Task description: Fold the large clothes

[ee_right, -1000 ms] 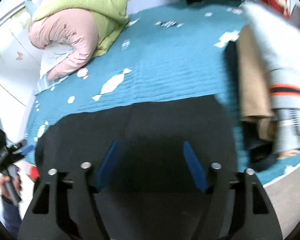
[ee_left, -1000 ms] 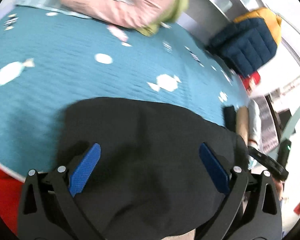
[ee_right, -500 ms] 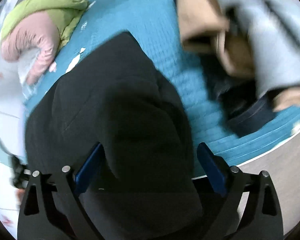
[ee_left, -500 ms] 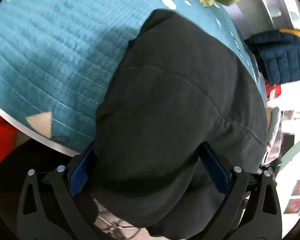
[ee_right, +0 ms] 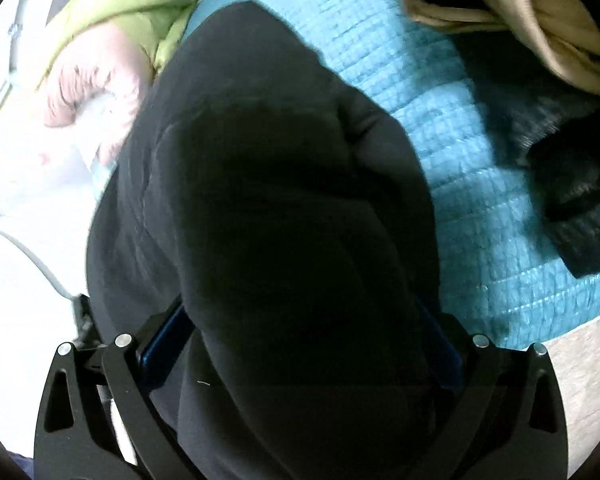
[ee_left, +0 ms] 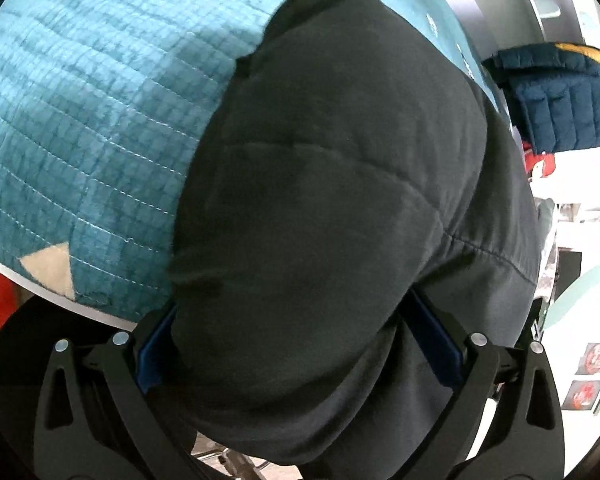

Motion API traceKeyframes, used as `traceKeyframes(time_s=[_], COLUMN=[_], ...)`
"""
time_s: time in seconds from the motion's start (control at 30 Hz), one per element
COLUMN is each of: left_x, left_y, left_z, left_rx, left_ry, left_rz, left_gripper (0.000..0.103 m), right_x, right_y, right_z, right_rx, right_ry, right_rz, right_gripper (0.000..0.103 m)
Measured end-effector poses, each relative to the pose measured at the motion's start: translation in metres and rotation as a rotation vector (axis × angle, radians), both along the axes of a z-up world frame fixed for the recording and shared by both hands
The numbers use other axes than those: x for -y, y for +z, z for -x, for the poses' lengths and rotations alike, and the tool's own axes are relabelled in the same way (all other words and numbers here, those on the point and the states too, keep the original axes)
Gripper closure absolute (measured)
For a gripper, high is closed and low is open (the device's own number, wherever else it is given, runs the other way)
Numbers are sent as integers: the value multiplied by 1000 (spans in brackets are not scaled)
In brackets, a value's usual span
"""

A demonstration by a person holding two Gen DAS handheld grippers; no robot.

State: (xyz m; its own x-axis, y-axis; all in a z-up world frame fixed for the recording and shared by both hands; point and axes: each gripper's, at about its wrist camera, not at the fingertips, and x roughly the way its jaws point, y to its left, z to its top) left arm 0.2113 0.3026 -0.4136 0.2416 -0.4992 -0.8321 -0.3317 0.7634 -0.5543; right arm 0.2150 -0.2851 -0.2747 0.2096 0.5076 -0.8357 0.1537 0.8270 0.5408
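Black garment: lying on the bed's teal quilt, near edge bunched and hanging over the bed's front edge.
Left gripper: tilted down at the front edge, blue pads spread wide, thick black fold between them; cannot tell whether pads press on it.
Right gripper: jaws opening, at their widest, bunched black fabric between the blue pads.
Far end of bed: pink and green duvet.
Right side of bed: tan garment, dark knit piece.
Beyond bed: navy quilted jacket.
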Motion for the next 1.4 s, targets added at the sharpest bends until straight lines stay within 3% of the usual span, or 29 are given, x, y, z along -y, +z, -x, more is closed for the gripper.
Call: traceKeyframes(time_s=[0.13,0.2,0.27,0.3,0.47,0.53,0.63,0.93,1.23,1.4], left_x=[1,8,22,30,40,38,38,23,26,44], left_y=[-4,4,18,24,48,64,80,123,141,157], left_z=[-5,-4,-3,-2,-6,-10,-14,-36,-86,-113], left_rx=[-15,6,53,81,166,213,267,378,429,479], left_ry=[15,2,-32,-54,-61,-52,-49,-62,-54,-91], left_rz=[35,-12,-69,-89,-105,-96,-92,-73,-90,-130], left_gripper=[3,4,4,6,27,36,40,40,41,40], right_x=[-5,-12,-13,-13,-31,-43,-56,-103,-122,-118], right_y=[-6,2,13,16,49,66,91,141,154,163], right_z=[-5,-1,6,7,6,-1,-9,-56,-108,-110], right_rx=[-6,14,37,46,129,184,250,397,464,538], right_ry=[-41,-31,-43,-45,-49,-39,-4,101,96,87], right_rz=[-12,-3,-26,-38,15,25,44,43,14,-21], right_gripper=[7,18,38,41,62,64,65,66,66,65])
